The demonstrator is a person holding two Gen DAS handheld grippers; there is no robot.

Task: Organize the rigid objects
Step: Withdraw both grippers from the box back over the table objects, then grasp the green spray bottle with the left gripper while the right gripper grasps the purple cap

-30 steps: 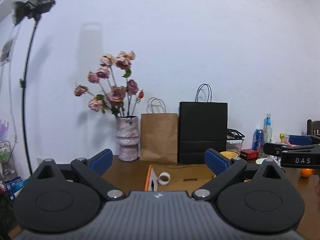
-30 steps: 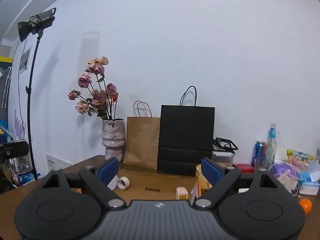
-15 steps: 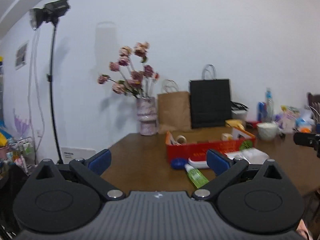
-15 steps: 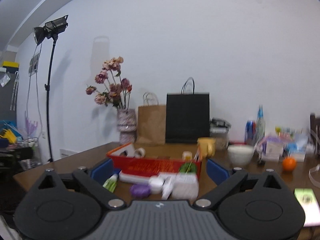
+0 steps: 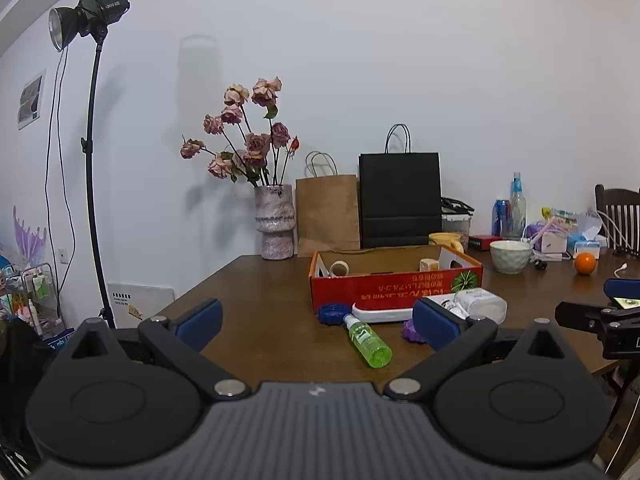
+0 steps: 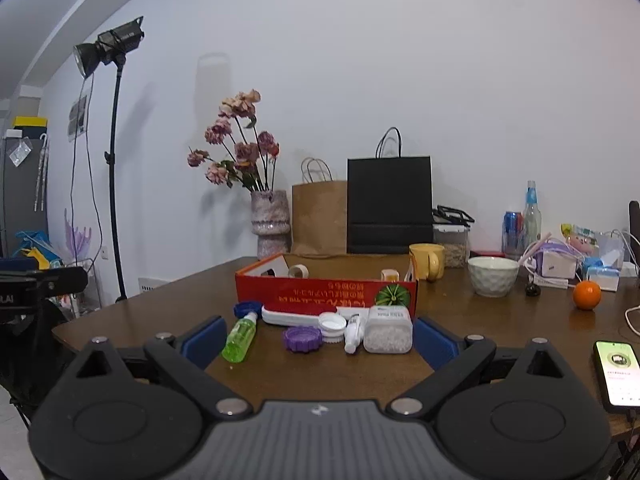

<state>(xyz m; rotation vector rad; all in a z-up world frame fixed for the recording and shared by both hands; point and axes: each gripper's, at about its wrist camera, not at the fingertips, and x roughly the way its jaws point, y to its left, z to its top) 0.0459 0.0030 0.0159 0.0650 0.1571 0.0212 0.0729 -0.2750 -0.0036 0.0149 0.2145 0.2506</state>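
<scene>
Both grippers sit at the near edge of the brown surface [image 6: 500, 320], pointing roughly level at the red box [image 6: 326, 294].

Right gripper [image 6: 318, 338]: jaws spread wide, blue pads on either side of the view, nothing between them, touching nothing. The opening grew a bit just now and nothing is in the gap.

Left gripper [image 5: 316, 320]: jaws also spread wide, nothing pinched. Its right pad overlaps the purple lid in view only; can't tell any contact.

Loose items lie in a row on the surface just in front of the box's near wall:
- green spray bottle [image 6: 240, 338], lying on its side, leftmost
- blue lid [image 6: 246, 309], beside the bottle's nozzle end
- long white case [image 6: 296, 316], flat against the box front
- purple scalloped lid [image 6: 302, 339]
- round white lid [image 6: 332, 326], touching the purple one
- small white tube [image 6: 354, 334], lying down
- white jar of granules [image 6: 388, 332], rightmost

Inside the box: a tape roll [image 6: 298, 271] near the left end and a small cube [image 6: 390, 275] near the right.

To the right of the box: yellow mug [image 6: 428, 262], white bowl [image 6: 493, 276], orange [image 6: 587, 295], phone [image 6: 618, 372] with its screen lit. Vase of flowers [image 6: 270, 222] and two paper bags stand against the back wall.
</scene>
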